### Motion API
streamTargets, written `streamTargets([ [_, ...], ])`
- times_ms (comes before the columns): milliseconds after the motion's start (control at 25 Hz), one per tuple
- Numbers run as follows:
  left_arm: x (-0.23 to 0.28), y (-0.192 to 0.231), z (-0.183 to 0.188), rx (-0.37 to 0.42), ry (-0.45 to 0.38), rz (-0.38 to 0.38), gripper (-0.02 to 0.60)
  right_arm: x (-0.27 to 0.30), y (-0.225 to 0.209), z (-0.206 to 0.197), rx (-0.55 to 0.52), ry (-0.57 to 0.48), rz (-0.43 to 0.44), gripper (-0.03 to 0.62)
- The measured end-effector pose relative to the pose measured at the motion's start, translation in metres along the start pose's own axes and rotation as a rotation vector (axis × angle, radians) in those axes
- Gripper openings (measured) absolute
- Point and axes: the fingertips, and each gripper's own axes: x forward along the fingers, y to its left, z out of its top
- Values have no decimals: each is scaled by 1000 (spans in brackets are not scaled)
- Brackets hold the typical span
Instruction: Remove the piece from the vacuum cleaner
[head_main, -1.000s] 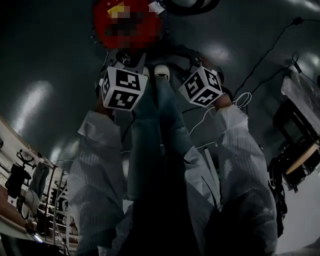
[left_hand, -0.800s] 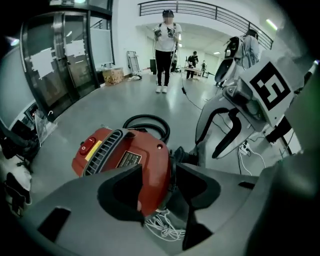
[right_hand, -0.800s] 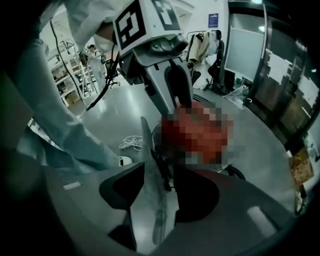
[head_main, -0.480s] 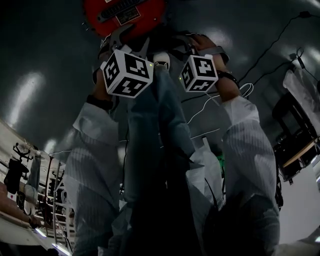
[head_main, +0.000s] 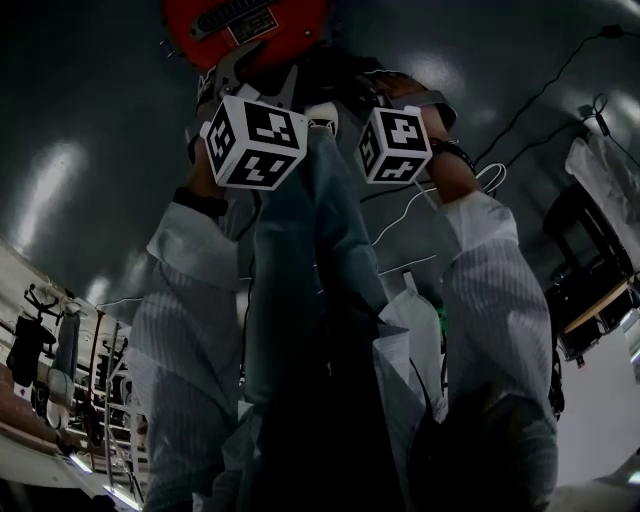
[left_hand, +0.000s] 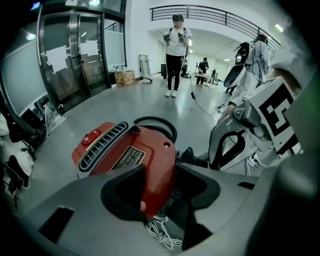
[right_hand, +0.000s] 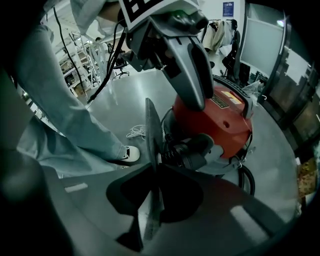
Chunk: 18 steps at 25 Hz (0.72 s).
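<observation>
Left gripper (left_hand: 161, 186) held open at lower centre of left gripper view, lower edge of red round plastic vacuum cleaner (left_hand: 127, 155) set between jaws. Right gripper (right_hand: 149, 125) closed, jaws pressed together. Black ribbed hose connector piece (right_hand: 192, 150) seated in vacuum cleaner, just right of jaws. White cord (left_hand: 162, 232) seen coiled on grey floor (left_hand: 100, 110) below.

A: Head cam looks steeply down, vacuum cleaner (head_main: 245, 25) at the frame's top edge, not close.
B: Left gripper view: low, very near, on its vented side. Right gripper view: from the hose (right_hand: 247, 181) side, equally near. All three share that body.
</observation>
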Motion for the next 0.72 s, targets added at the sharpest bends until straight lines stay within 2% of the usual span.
streamTargets([
  [160, 2, 1, 0, -34, 12, -4, 192, -1, 5, 3, 18, -15, 8, 28],
  [520, 0, 1, -3, -35, 6, 7, 195, -1, 22, 5, -12, -28, 51, 30],
  [720, 0, 0, 3, -32, 4, 15, 196, -2, 64, -12, -12, 4, 179, 21],
])
